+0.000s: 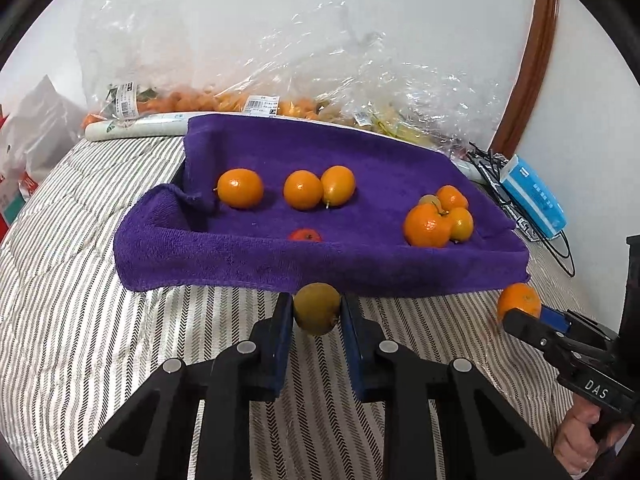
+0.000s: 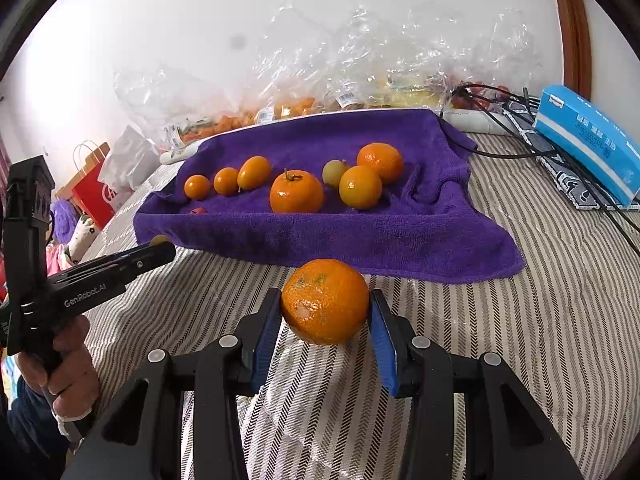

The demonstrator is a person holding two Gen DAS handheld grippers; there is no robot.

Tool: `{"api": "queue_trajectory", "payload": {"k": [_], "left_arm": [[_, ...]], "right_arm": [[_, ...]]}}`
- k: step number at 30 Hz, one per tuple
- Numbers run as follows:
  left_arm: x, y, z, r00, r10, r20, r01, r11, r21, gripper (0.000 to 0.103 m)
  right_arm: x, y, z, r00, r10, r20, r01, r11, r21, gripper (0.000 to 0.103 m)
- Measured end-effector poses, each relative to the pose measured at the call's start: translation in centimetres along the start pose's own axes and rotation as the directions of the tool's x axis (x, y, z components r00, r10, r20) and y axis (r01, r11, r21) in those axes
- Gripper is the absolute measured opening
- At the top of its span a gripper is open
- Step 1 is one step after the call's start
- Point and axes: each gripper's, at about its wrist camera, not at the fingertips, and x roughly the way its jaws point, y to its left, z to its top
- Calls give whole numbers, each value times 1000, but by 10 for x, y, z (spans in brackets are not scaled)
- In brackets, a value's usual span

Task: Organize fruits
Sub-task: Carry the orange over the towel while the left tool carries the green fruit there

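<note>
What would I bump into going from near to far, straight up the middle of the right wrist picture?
Right gripper squeezing a big orange tangerine → striped grey-and-white bedcover → purple fluffy towel → round orange tangerine with a green stem → crinkly clear plastic bags → white wall.

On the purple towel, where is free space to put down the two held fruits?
On the purple towel, the middle is bare, between the pair of oranges and the right cluster; the back strip is bare too. The right cluster is crowded, its fruits touching.
</note>
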Motion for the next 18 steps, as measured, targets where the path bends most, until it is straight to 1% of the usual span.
{"api": "queue_trajectory", "payload": {"k": [4, 8, 13, 15, 18], "left_arm": [[-4, -2, 0, 1000, 11, 24, -11, 1000, 6, 23], [-8, -1, 0, 999, 4, 50, -4, 1000, 1, 23], [-12, 5, 2, 998, -23, 65, 25, 999, -36, 23], [-15, 6, 2, 997, -20, 77, 24, 999, -45, 23], [-17, 11, 3, 996, -32, 80, 37, 997, -68, 23]], "right_arm": [[-2, 1, 0, 1000, 6, 12, -6, 1000, -8, 43], [-4, -1, 0, 1000, 13, 23, -13, 1000, 3, 43], [-5, -3, 0, 999, 21, 37, -22, 1000, 20, 43], [-6, -1, 0, 999, 16, 41, -16, 1000, 14, 43], [-11, 0, 0, 997, 19, 68, -20, 1000, 14, 43]]}}
